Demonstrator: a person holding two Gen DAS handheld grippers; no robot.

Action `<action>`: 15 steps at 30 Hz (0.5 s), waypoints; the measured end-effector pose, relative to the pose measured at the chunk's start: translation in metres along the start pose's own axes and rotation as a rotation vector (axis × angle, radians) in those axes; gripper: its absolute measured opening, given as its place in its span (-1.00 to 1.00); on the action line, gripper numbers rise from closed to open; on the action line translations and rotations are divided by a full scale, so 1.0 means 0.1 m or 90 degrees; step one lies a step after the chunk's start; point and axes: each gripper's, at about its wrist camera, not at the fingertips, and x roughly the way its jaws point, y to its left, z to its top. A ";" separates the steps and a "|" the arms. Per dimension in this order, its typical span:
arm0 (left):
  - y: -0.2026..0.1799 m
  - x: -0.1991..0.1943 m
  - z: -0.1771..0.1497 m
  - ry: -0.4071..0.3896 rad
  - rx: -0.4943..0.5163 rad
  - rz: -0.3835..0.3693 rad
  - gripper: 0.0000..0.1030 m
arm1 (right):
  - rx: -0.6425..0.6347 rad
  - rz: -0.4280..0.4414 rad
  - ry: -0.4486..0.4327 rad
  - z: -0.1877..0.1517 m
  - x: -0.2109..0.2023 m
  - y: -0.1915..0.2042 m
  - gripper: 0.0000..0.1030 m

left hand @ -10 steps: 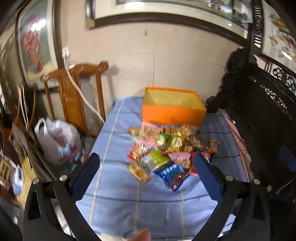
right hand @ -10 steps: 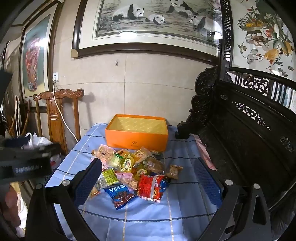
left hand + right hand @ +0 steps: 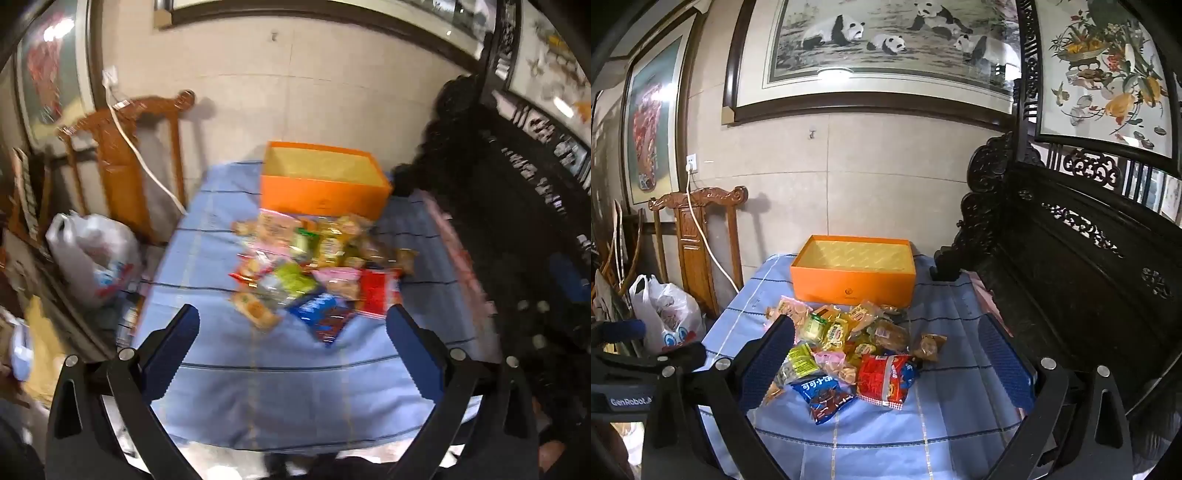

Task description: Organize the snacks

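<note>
"GenRobot" on left tongs (image 3: 628, 400)

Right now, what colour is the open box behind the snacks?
Orange box, yellow lining; clearest in the right wrist view.

— What is hanging on the wall?
— A panda painting (image 3: 886, 48) is hanging above; a white cable (image 3: 701, 236) is trailing across the wooden chair (image 3: 698, 236).
— And lower down?
— A white plastic bag (image 3: 665, 314) is sitting beside it.

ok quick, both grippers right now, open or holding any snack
Left gripper: open, holding nothing.
Right gripper: open, holding nothing; the snack pile lies untouched on the cloth.
</note>
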 end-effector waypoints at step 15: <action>0.15 -0.13 0.45 -0.106 0.010 0.094 0.92 | 0.017 0.000 0.009 0.08 0.12 0.00 0.93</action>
